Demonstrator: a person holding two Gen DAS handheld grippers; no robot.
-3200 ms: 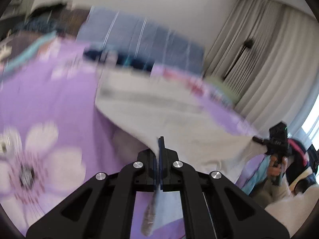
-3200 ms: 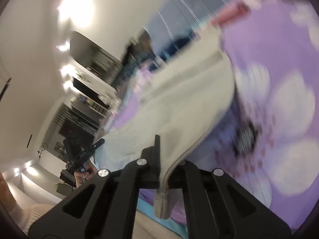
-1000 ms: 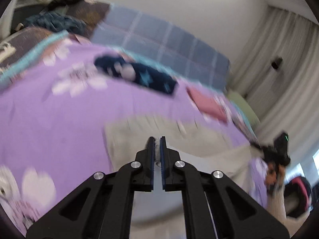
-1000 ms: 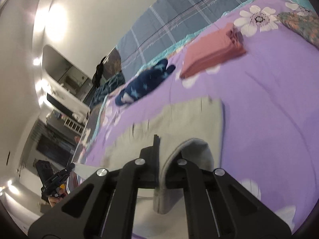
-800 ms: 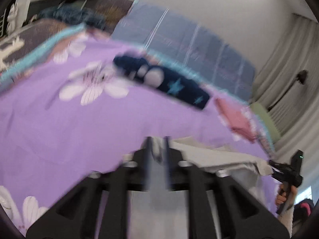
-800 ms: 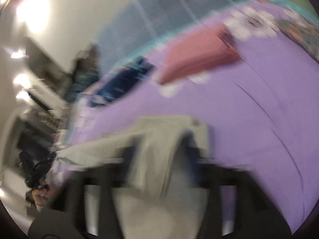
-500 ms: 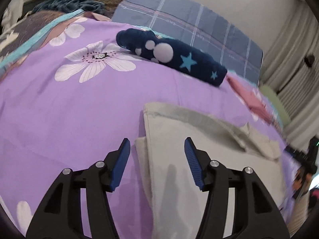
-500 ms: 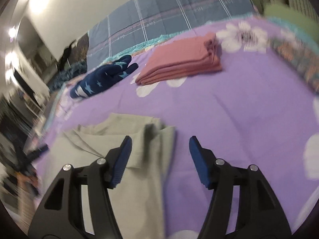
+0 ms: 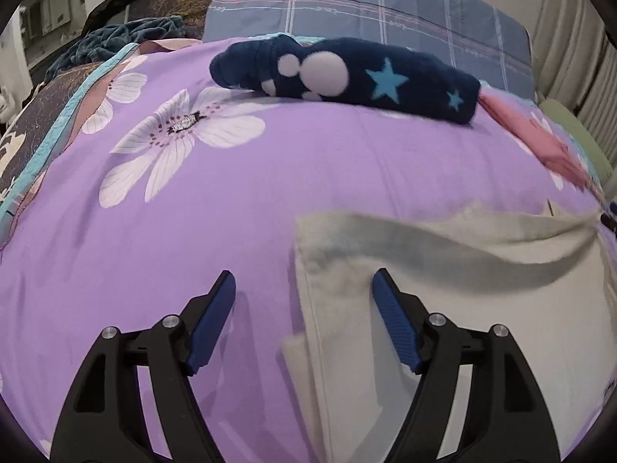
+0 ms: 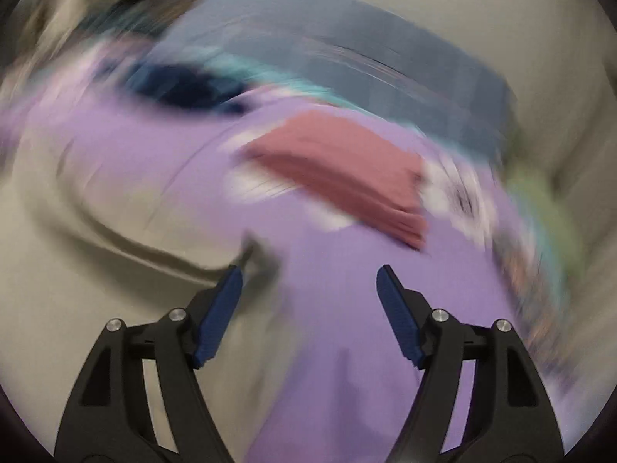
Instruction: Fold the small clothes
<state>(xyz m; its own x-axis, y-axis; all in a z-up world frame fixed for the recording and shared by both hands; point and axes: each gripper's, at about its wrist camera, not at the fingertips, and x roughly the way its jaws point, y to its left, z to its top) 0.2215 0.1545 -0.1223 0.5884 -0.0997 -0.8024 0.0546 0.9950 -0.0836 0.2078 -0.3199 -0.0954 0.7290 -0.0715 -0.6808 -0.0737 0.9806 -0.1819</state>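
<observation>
A beige garment lies folded over on the purple flowered bedspread, at the lower right of the left wrist view. My left gripper is open and empty, straddling the garment's left edge just above it. In the blurred right wrist view the same garment lies at the left. My right gripper is open and empty above the bedspread, with its left finger at the garment's right edge.
A dark blue plush item with stars lies across the far side of the bed. A folded pink cloth lies beyond the right gripper and shows at the right of the left wrist view. A blue plaid pillow stands behind.
Both grippers held the beige garment in the air, laid it down folded on the bed, then opened and let go. The right gripper is now swinging fast.
</observation>
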